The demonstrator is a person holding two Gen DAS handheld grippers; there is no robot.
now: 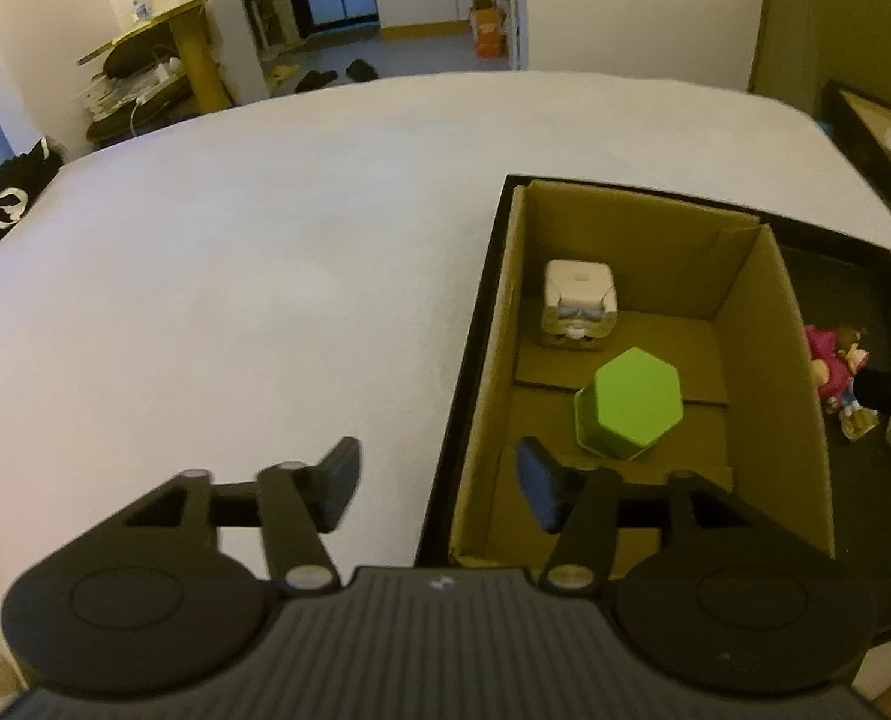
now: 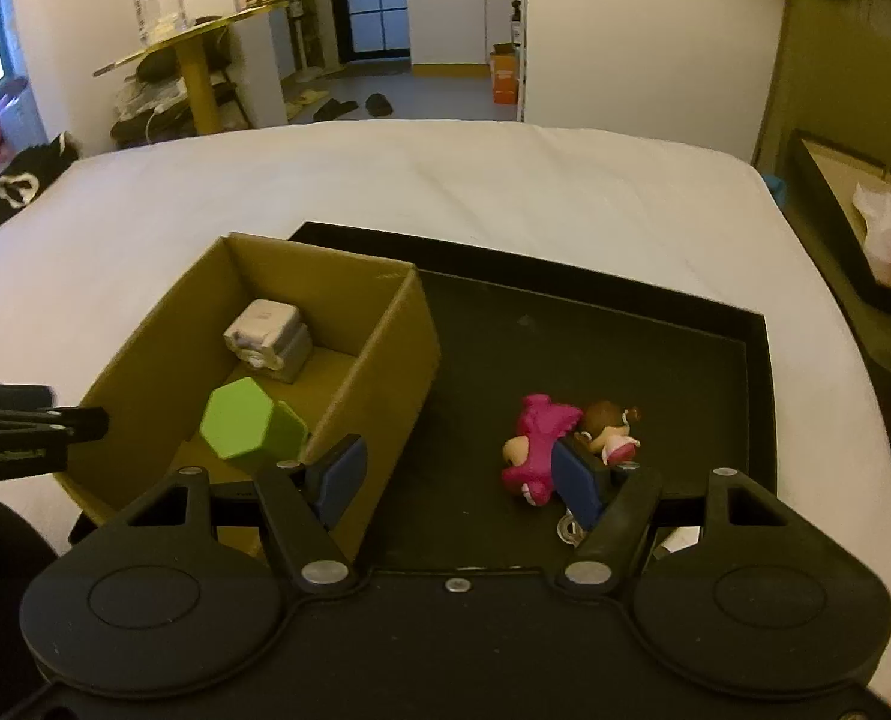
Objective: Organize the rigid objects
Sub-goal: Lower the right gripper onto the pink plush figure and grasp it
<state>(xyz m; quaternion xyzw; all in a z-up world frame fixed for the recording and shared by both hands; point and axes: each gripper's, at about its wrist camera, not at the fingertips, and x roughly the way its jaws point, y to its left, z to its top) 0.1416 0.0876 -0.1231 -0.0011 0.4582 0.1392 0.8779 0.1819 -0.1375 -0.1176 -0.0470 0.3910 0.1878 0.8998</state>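
Left wrist view: the left claw (image 1: 439, 483) stood spread wide with nothing between its fingers, straddling the near left wall of the cardboard box (image 1: 493, 360). One finger was over the white bed (image 1: 235, 240), the other inside the box. The box sat at the left end of a black tray (image 1: 853, 480). Inside the box — a green hexagonal block (image 1: 631, 411) toward the near end, and a white cube-shaped item (image 1: 577, 303) farther back, the two apart. On the tray to the right of the box lay a pink figurine (image 1: 826, 369), partly cut off by the other claw's dark tip at the frame edge.

Right wrist view: the right claw (image 2: 460, 483) was open and empty, low over the tray (image 2: 655, 330). Its left finger was in front of the box's right wall (image 2: 385, 360); its right finger just beside the pink figurine (image 2: 538, 441) — whether touching, could not tell. A brown-haired doll (image 2: 610, 426) lay against the pink one. The green block (image 2: 247, 426) and white cube (image 2: 268, 333) sat inside the box. The left claw (image 2: 79, 423) showed at the left edge beside the box.
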